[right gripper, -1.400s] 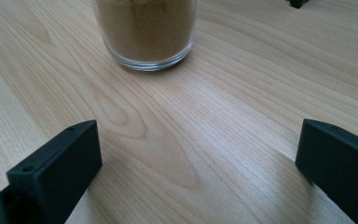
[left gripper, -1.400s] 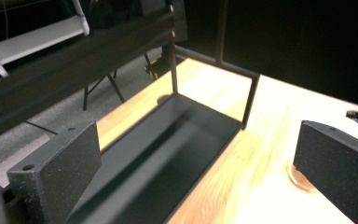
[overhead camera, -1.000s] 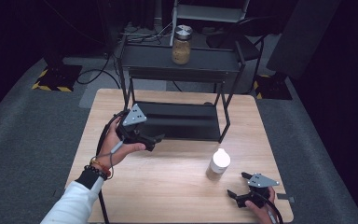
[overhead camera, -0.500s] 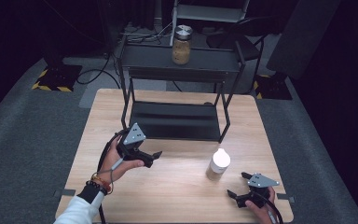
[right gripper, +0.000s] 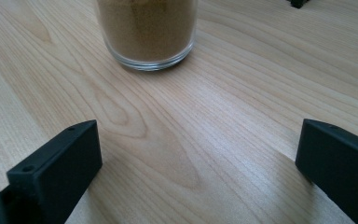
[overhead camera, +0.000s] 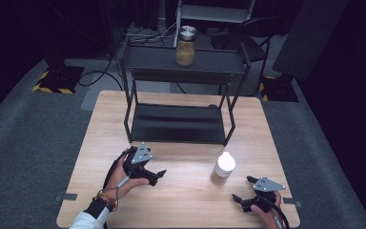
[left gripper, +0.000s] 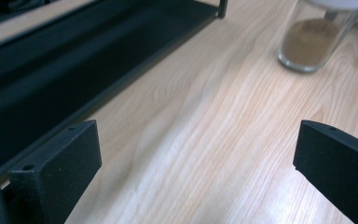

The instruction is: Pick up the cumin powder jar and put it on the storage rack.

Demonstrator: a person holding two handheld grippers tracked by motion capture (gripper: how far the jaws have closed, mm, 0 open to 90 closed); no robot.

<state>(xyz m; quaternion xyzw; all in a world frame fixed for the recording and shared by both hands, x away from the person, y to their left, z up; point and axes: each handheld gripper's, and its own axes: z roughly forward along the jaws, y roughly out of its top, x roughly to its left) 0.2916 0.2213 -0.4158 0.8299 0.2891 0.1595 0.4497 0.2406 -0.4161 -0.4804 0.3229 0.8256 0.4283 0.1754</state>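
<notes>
Both your grippers gape wide, empty — left gripper (overhead camera: 156, 175) and right gripper (overhead camera: 246, 190) flank the white-lidded jar (overhead camera: 224, 167).

Two jars: one on table (overhead camera: 224, 167), one atop rack (overhead camera: 185, 46). One rack (overhead camera: 178, 123). One table (overhead camera: 181, 205). Two tongs: left tongs (overhead camera: 158, 176), right tongs (overhead camera: 243, 189).
</notes>
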